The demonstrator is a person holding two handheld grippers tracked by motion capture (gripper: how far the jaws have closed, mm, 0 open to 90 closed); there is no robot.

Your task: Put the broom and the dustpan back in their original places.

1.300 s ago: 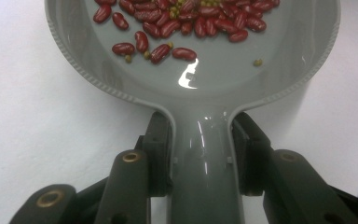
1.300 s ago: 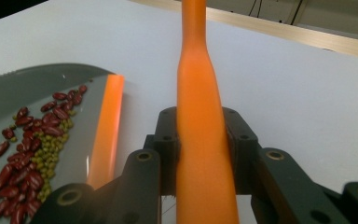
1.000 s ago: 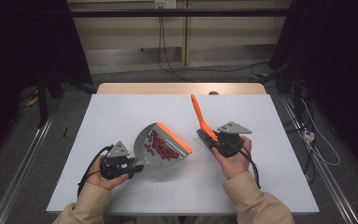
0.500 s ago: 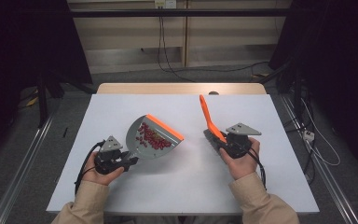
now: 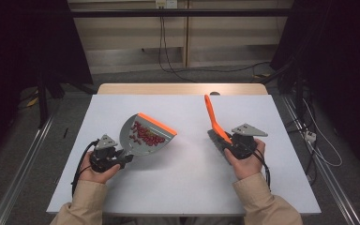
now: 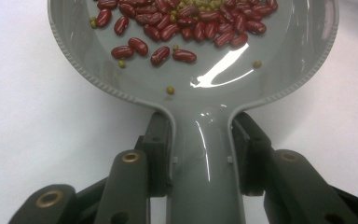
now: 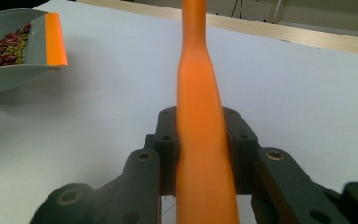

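Looking down from the high view, I see my left gripper (image 5: pixel 108 158) near the table's (image 5: pixel 183 187) front-left, clamped on the handle of the grey dustpan (image 5: pixel 143 134), whose orange lip points away and to the right. A pile of red beans (image 5: pixel 146 133) sits in the pan. My right gripper (image 5: pixel 236 145) holds the orange brush (image 5: pixel 213 120) by its handle, with the long orange end angled up and away over the white tabletop, well apart from the pan.

In the left gripper view, the jaws press both sides of the dustpan's neck (image 6: pixel 200 154), nearly shut on it, and the beans (image 6: pixel 177 28) lie toward the far end, mixed with small green ones. To do this step well, I judge I should keep the pan level or tipped slightly back, since the open lip is the only way out for the load.

In the right gripper view, the jaws close snugly around the brush handle (image 7: pixel 200 116), and the dustpan (image 7: pixel 14 51) sits far left. I would keep the brush clear of the pan while carrying.
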